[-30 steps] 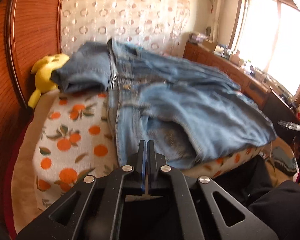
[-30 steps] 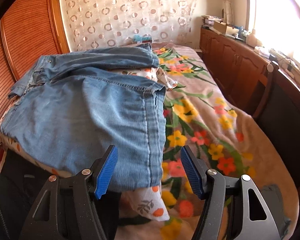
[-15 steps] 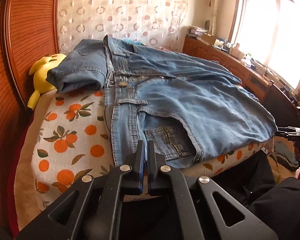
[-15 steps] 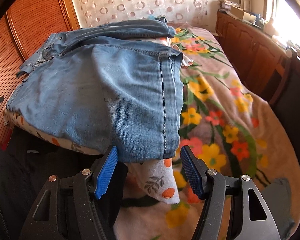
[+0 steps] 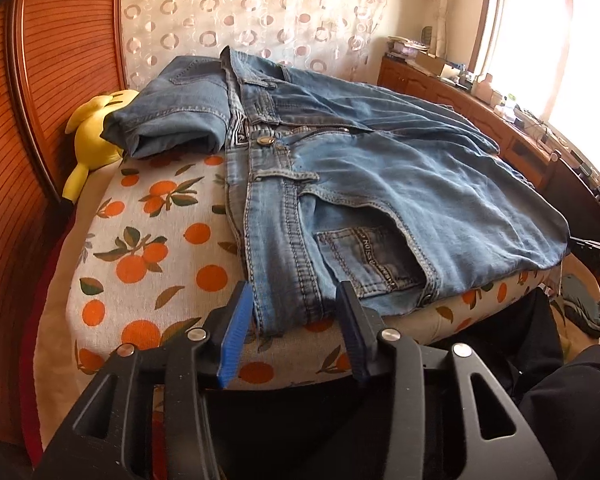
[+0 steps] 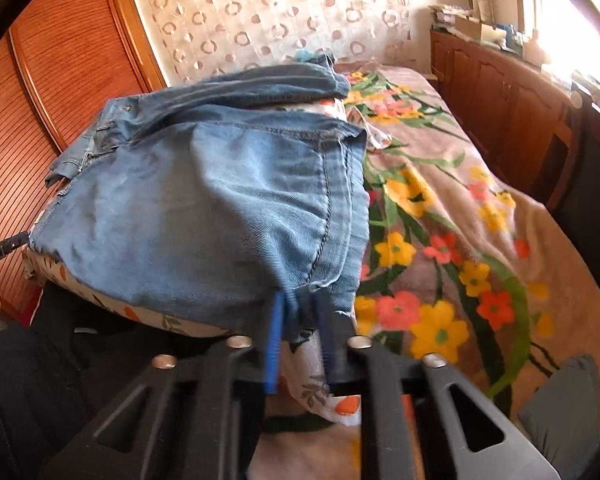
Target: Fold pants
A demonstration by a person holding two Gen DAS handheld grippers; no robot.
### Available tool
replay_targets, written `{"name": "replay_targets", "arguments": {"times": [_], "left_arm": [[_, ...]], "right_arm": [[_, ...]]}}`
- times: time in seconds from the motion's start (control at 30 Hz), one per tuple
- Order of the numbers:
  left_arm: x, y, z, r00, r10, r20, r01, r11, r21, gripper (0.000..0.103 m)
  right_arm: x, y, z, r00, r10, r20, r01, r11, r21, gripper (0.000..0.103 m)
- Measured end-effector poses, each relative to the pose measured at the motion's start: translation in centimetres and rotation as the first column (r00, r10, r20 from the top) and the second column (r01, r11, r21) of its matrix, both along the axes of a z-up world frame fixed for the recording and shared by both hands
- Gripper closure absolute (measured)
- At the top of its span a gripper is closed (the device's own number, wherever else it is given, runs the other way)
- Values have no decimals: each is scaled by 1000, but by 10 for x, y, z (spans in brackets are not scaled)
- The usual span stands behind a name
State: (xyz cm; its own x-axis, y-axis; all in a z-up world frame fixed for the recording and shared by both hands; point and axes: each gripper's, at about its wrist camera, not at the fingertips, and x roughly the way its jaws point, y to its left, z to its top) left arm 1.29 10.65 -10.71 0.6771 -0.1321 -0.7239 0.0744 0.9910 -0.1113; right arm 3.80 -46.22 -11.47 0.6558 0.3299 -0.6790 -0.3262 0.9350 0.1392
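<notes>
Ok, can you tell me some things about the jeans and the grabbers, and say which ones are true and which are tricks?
1. The jeans lie on a cover printed with oranges. True.
2. The left gripper is clamped shut on nothing. False: its jaws have just opened and stand on either side of the waistband.
3. The right gripper has just closed its jaws on the jeans' hem. True.
4. A green toy sits by the jeans. False: the toy is yellow.
5. The jeans' button is showing. True.
</notes>
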Motion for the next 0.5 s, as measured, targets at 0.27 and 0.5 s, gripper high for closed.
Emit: {"name": "replay_targets", "arguments": {"times": [0.27, 0.5], "left_arm": [[-1, 3, -9, 1000, -10, -16, 10, 1000, -20, 59], [-3, -1, -7, 999, -45, 13, 45, 998, -50, 71]], "right_arm": [[-8, 1, 5, 999, -19, 36, 19, 1000, -4, 95], [-4, 0, 3, 999, -21, 25, 21, 1000, -10, 95]]}}
